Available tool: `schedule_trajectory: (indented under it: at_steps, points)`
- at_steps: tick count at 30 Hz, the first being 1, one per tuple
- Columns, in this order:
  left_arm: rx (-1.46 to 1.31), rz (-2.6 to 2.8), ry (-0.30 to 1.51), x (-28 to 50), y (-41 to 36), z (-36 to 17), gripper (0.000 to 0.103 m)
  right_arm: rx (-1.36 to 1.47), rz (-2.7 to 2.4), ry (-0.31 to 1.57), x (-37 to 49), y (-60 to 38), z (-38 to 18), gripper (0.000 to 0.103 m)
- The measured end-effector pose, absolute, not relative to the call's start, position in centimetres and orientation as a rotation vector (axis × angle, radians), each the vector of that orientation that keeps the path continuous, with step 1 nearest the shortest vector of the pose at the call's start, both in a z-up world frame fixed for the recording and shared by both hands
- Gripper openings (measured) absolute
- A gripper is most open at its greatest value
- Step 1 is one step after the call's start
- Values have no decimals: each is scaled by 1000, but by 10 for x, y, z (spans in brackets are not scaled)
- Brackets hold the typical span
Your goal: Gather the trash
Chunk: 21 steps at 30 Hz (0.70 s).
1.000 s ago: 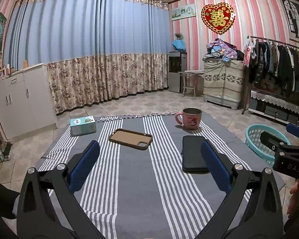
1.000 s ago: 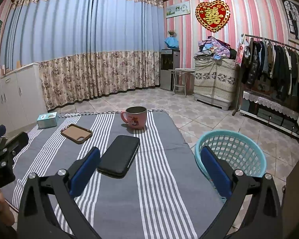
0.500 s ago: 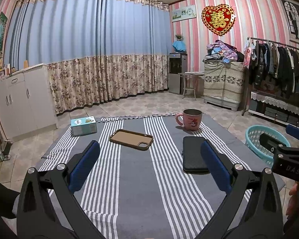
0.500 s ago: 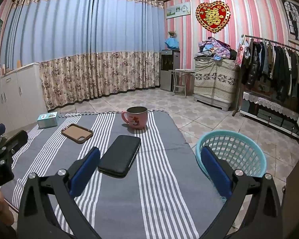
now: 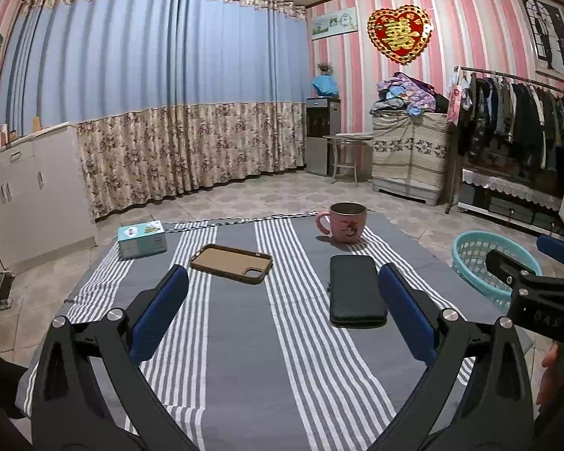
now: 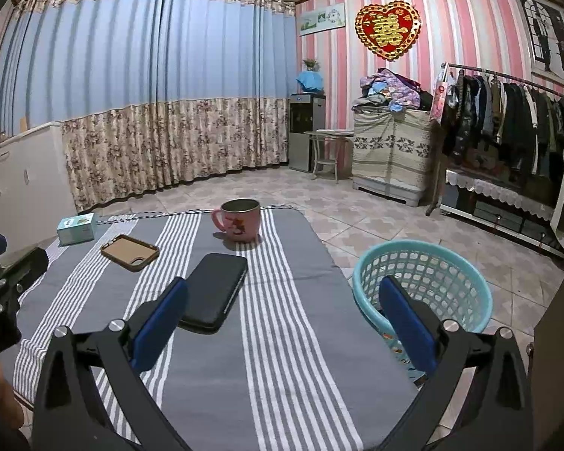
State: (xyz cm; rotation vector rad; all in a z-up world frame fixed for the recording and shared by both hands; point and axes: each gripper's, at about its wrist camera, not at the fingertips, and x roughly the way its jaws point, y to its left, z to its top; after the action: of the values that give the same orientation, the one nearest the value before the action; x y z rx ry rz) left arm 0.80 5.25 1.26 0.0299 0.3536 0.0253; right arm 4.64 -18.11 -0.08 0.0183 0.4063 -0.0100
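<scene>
A turquoise basket stands on the floor at the table's right edge; it also shows in the left wrist view. On the striped cloth lie a small teal box, a brown phone case, a black wallet-like case and a pink mug. My left gripper is open and empty above the cloth's near part. My right gripper is open and empty, between the black case and the basket.
Tiled floor surrounds the low table. White cabinets stand at the left, a clothes rack at the right, and a water dispenser and a draped cabinet by the far wall.
Both grippers have drifted very slightly; the scene is otherwise the same and both stay open.
</scene>
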Motion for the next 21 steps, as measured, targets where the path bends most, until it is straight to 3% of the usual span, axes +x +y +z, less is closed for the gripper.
schedule_trajectory:
  at_steps: [21]
  points:
    - [41,-2,359,18,43,8,98,-4,-52,395,49,-190,-1,99]
